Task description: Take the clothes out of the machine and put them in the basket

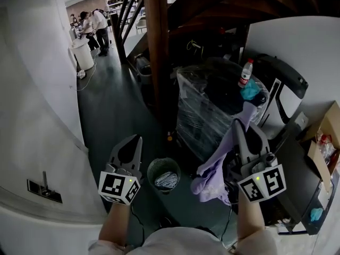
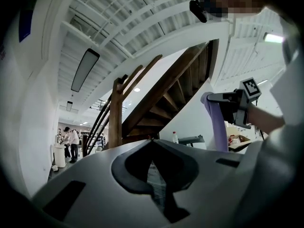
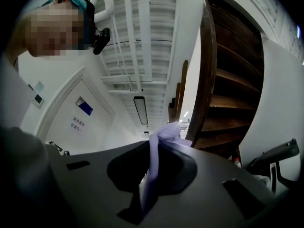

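Garment, lavender [image 1: 212, 177]: one end pinched in the right gripper [image 1: 240, 125], whose jaws are closed on the cloth. The rest hangs down from the tips in loose folds, up in the air just right of the basket [image 1: 151, 169].

Right gripper: raised, held above and to the right of the basket.

Left gripper [image 1: 137, 138]: jaws together, nothing between them; raised just left of the basket.

Basket: dark, round, on the dark floor between the two grippers and below them; pale cloth [image 1: 166, 180] lies inside.

Plastic-wrapped bulk [image 1: 202, 116]: stands beyond the basket to its right, near the hanging garment. On top of it are a clear bottle with red label [image 1: 245, 72] and a teal cloth [image 1: 249, 92].

Wooden post [image 1: 158, 62]: straight beyond the basket, under a wooden stair.

Cardboard box [image 1: 325, 126]: far right of the basket.

People [image 1: 94, 28]: well beyond the basket, to its left.
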Demonstrator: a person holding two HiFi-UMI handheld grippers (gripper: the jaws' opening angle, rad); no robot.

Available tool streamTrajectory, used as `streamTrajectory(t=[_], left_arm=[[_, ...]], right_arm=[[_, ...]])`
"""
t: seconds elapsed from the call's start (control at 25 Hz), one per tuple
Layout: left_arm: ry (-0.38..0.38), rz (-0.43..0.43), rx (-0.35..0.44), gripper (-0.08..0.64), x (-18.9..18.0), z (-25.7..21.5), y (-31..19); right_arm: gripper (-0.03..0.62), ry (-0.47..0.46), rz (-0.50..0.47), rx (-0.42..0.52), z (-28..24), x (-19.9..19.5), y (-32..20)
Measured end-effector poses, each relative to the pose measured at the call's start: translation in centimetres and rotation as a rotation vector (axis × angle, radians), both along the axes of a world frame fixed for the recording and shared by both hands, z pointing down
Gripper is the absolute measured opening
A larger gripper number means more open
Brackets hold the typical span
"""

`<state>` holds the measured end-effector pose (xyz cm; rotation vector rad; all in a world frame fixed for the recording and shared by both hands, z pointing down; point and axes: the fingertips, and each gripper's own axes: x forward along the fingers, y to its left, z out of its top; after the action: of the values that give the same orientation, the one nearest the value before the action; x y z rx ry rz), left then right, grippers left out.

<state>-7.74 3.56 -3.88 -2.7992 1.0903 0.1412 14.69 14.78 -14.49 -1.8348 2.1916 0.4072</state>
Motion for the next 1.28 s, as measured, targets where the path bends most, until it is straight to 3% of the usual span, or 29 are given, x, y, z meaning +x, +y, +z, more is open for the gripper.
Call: streamTrajectory(t=[0.2,0.52,0.72,0.96,1.28], left_arm=[[0.022,0.024,0.051,0.020,-2.4,-2.8,-2.7],[0.027,0.030,0.086,0.020,-5.7,-5.6,-5.8],[-0.009,-0.014,0.141,0.020,-8.0,-7.3,-7.2],[-0.020,-0.072,0.144,0.020,-9.8,-8.1,-9.3],[-0.032,-0.208,0.097,0.020,-10.9,-6.2,-13.3]], right_arm=[[0.025,0.083,0.041,0.066,-4.0,-2.2,-3.6],[0.025,0.171,-0.014,0.111,-8.5,-7.7,-9.9],[0.025,0.208,-0.078,0.116,-10.5,-11.1,-13.6],[0.025,0.225,-0.193,0.068,-9.8,-14.5,-18.3],[0.025,0.215,-0.364,-0.027,-4.6,-16.7,-24.0]])
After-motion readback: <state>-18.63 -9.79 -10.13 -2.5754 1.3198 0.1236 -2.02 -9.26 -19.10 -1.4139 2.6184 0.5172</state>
